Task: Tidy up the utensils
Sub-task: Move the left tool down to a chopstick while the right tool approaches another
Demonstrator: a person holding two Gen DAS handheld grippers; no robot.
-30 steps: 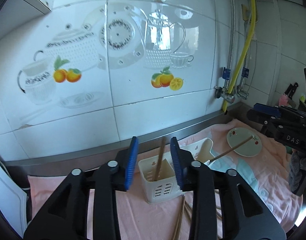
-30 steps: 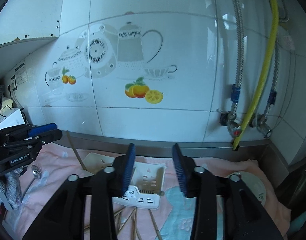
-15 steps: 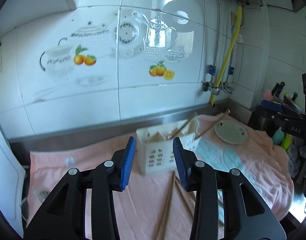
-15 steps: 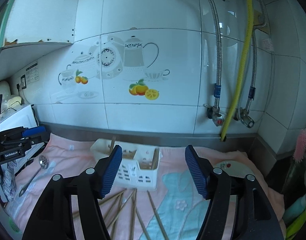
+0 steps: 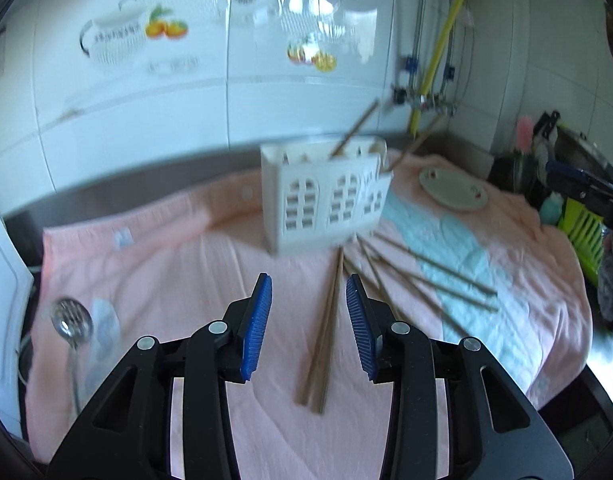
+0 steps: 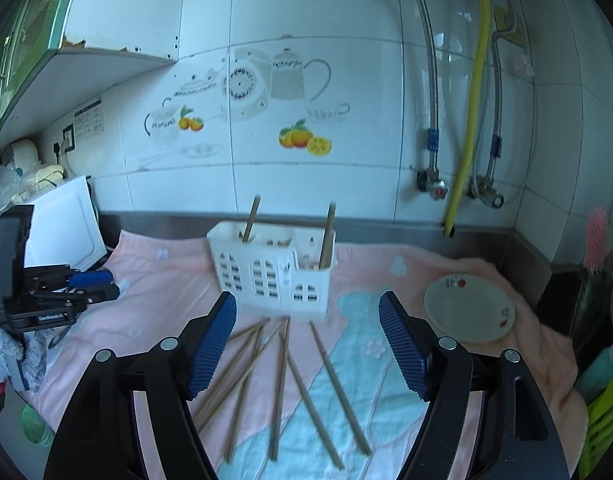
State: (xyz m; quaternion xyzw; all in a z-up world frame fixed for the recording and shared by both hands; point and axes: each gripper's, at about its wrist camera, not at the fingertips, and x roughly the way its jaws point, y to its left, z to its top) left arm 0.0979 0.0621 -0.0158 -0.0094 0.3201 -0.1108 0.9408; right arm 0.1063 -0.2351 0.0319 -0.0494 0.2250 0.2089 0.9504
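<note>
The white plastic utensil caddy (image 6: 272, 270) stood upright on the pink towel (image 6: 166, 280), close to the steel ledge under the tiled wall, its front pierced with arched window cutouts. Inside it — two wooden chopsticks, and that was all that could be made out: one chopstick (image 6: 250, 220) leaned out of the left compartment, the other chopstick (image 6: 326, 236) stood in the small right-hand compartment, both poking well above the rim. From the left wrist camera the same caddy (image 5: 326, 204) looked blurred, with its sticks slanting off toward the right. In front of the caddy lay the loose chopsticks (image 6: 282, 376), fanned out over the pink cloth and the pale blue patch, several crossing one another, none of them in any container. The right gripper (image 6: 308, 344) hung above that fan with its blue pads spread wide, nothing between them. The left gripper (image 5: 308, 320) was also parted, empty, and a pair of chopsticks (image 5: 324, 332) lay on the cloth in line with the gap between its pads — beneath, not pinched. Off to the right sat a shallow white dish (image 6: 468, 308) with small red fruit prints, nothing in it that could be seen. At the far left of the towel rested a metal spoon (image 5: 72, 330).
</note>
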